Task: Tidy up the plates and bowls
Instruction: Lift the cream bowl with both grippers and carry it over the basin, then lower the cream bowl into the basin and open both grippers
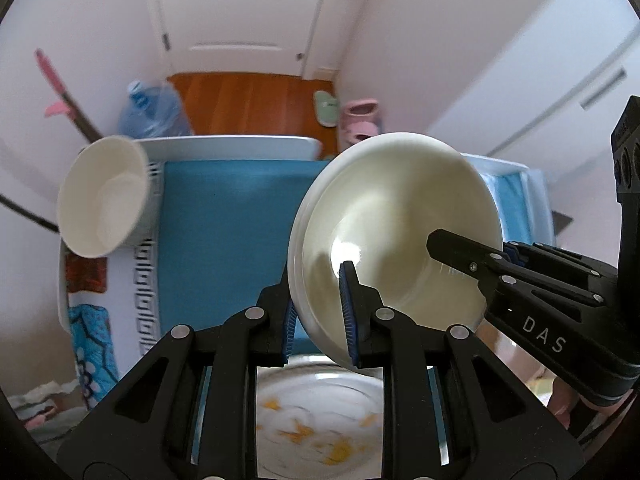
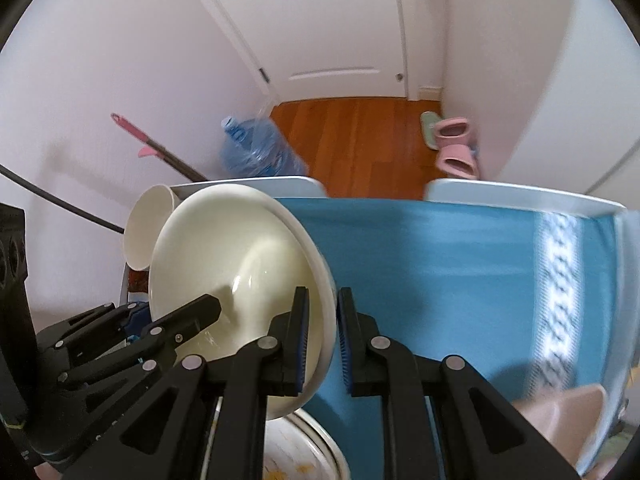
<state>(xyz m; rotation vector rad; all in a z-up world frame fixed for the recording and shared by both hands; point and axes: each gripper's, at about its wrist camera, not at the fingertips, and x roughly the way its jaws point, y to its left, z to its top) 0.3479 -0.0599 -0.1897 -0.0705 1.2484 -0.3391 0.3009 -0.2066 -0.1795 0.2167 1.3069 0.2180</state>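
Both hand-held grippers pinch one cream bowl (image 1: 396,236) by opposite rims: the left hand-held gripper (image 1: 320,312) and the right hand-held gripper (image 2: 323,344). It hangs tilted above the patterned plate (image 1: 320,420). Level it before lowering, I'd say.

Your bowl (image 1: 396,240) stands tilted on edge in mid-frame of the left wrist view, above the plate (image 1: 320,420) at the bottom edge. A cup (image 1: 102,196) sits at the left. Behind the counter (image 1: 232,220), a water bottle (image 1: 152,112) stands upper left, slippers (image 1: 360,120) upper right.
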